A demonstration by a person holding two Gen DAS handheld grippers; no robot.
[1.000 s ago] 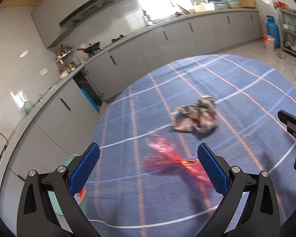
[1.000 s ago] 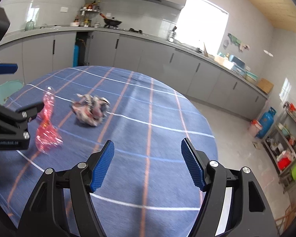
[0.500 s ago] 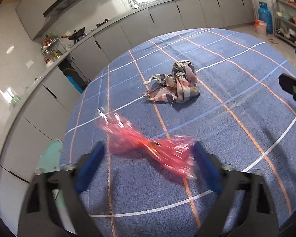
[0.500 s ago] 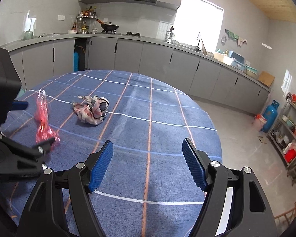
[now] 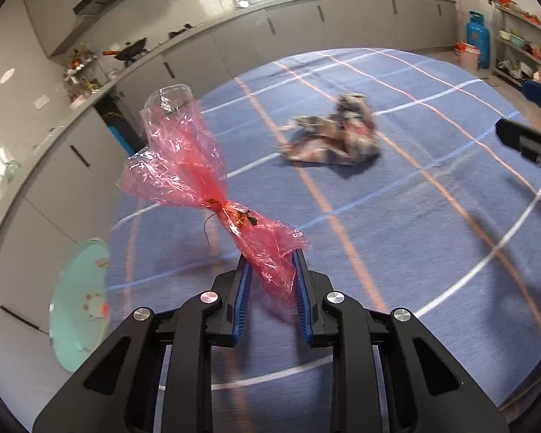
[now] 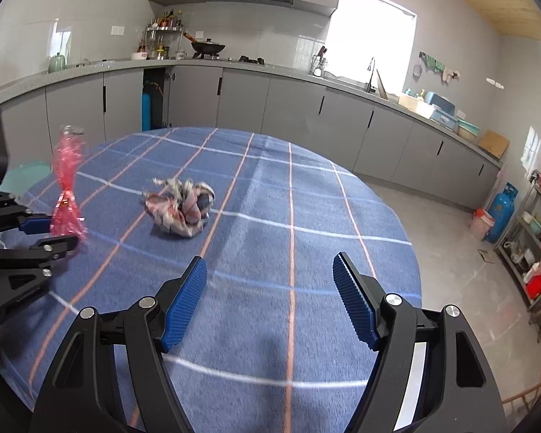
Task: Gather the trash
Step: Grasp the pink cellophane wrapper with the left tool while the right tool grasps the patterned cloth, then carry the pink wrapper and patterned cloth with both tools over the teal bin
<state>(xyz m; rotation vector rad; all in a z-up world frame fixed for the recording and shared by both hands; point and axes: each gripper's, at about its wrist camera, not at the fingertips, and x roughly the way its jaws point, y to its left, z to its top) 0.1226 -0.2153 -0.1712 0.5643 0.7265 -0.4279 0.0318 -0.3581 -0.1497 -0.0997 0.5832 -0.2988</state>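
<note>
My left gripper (image 5: 270, 270) is shut on a red cellophane wrapper (image 5: 194, 176) and holds it upright above the blue checked tablecloth (image 5: 414, 223). The wrapper also shows in the right wrist view (image 6: 66, 187), held by the left gripper (image 6: 54, 232). A crumpled plaid rag (image 5: 337, 135) lies on the cloth beyond it; it also shows in the right wrist view (image 6: 182, 207). My right gripper (image 6: 270, 288) is open and empty, hovering over the near part of the table.
A pale green bin (image 5: 79, 303) stands on the floor left of the table, under the left gripper's side. Grey kitchen cabinets (image 6: 252, 101) run behind the table. A blue gas cylinder (image 6: 501, 213) and shelves stand at the right.
My left gripper has shut on the red wrapper and lifted it off the tablecloth. The right gripper has stayed open and moved only slightly.
</note>
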